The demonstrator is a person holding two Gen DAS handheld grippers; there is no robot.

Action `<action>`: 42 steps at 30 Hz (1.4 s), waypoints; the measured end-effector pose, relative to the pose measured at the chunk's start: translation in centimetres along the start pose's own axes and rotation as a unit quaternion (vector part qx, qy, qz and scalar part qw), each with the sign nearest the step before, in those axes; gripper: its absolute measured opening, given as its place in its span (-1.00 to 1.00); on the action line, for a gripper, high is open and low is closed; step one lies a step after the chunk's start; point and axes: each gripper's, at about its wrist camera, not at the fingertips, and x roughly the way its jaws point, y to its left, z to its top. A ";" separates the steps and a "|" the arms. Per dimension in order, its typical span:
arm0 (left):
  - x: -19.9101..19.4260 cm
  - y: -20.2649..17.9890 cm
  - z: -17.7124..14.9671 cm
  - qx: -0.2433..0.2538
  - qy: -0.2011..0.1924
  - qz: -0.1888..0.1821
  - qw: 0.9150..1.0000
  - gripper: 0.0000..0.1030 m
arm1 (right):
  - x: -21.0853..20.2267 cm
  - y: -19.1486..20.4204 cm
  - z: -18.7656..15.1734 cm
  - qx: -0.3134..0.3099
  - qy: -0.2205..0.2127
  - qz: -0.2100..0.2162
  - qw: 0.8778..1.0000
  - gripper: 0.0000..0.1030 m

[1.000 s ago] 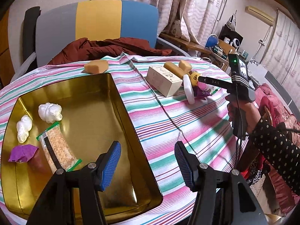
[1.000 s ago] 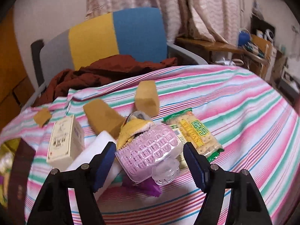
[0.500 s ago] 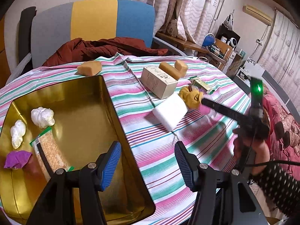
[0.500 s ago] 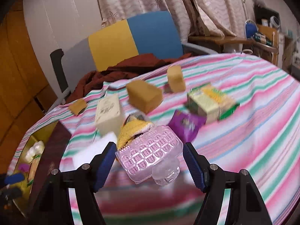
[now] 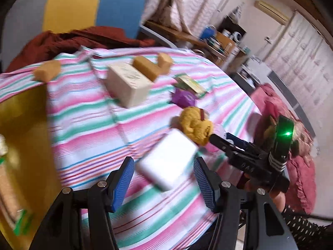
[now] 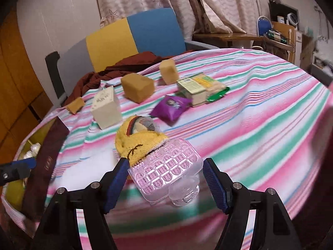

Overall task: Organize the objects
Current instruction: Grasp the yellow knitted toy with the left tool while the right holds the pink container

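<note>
My right gripper (image 6: 165,184) is shut on a clear pink plastic case (image 6: 166,169) with a yellow knitted pouch (image 6: 138,143) at its far end, held above the striped tablecloth (image 6: 249,125). The pouch also shows in the left wrist view (image 5: 195,126), with the right gripper (image 5: 229,143) beside it. My left gripper (image 5: 163,180) is open, its fingers either side of a white rectangular block (image 5: 167,162) on the cloth. The gold tray (image 5: 22,137) lies to the left and holds a cracker pack (image 5: 8,187).
On the cloth lie a cream box (image 6: 107,107), tan sponge blocks (image 6: 137,86), a purple packet (image 6: 171,107) and cracker packs (image 6: 200,87). A dark red tray lid (image 6: 44,166) leans at the left. A chair with a red garment (image 6: 124,62) stands behind the table.
My left gripper has swung right from the gold tray to the white block. My right gripper has lifted the pink case with the pouch and pulled back toward the table's front.
</note>
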 end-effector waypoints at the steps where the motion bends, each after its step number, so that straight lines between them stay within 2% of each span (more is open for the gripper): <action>1: 0.9 -0.8 0.3 0.010 0.006 -0.002 1.000 0.17 | -0.2 -0.2 -0.1 0.001 -0.002 -0.008 1.000 0.42; 5: 3.6 -2.6 1.8 0.026 0.022 -0.023 0.999 0.17 | -0.9 -0.9 -0.4 -0.003 -0.013 -0.045 0.999 0.42; 8: 5.6 -3.8 3.4 0.025 0.032 -0.040 0.998 0.21 | -0.9 -1.6 -0.8 -0.002 -0.011 -0.039 0.999 0.42; 9: 6.7 -4.2 4.1 0.023 0.041 -0.060 0.997 0.23 | -0.9 -1.7 -0.9 -0.001 -0.014 -0.036 0.999 0.42; 16: 12.7 -4.9 6.9 -0.050 0.087 -0.100 0.990 0.25 | -1.0 -1.5 -1.3 -0.008 -0.025 -0.034 0.999 0.43; 21: 15.4 -5.1 6.7 -0.065 0.115 -0.099 0.986 0.25 | -1.1 -1.5 -1.5 -0.009 -0.029 -0.035 0.999 0.43; 22: 15.5 -5.3 6.7 -0.060 0.110 -0.099 0.987 0.24 | -1.1 -1.4 -1.5 -0.011 -0.029 -0.036 0.999 0.43; 26: 15.8 -5.8 6.6 -0.022 0.108 -0.084 0.990 -0.07 | -0.9 -1.1 -1.6 -0.020 -0.029 -0.043 0.998 0.43; 29: 15.1 -5.5 6.2 -0.007 0.103 -0.079 0.992 -0.22 | -0.9 -1.1 -1.6 -0.023 -0.029 -0.042 0.998 0.43; 36: 13.2 -3.1 5.5 -0.037 0.087 -0.087 0.992 -0.29 | -0.7 -0.9 -1.6 -0.036 -0.027 -0.046 0.998 0.43; 40: 12.1 -1.7 5.8 -0.038 0.067 -0.043 0.996 -0.34 | -0.6 -0.4 -1.6 -0.047 -0.024 -0.055 0.997 0.42; 42: 11.5 -0.2 5.9 -0.063 0.067 -0.053 0.994 -0.34 | -0.6 -0.8 -1.7 -0.037 -0.022 -0.049 0.998 0.42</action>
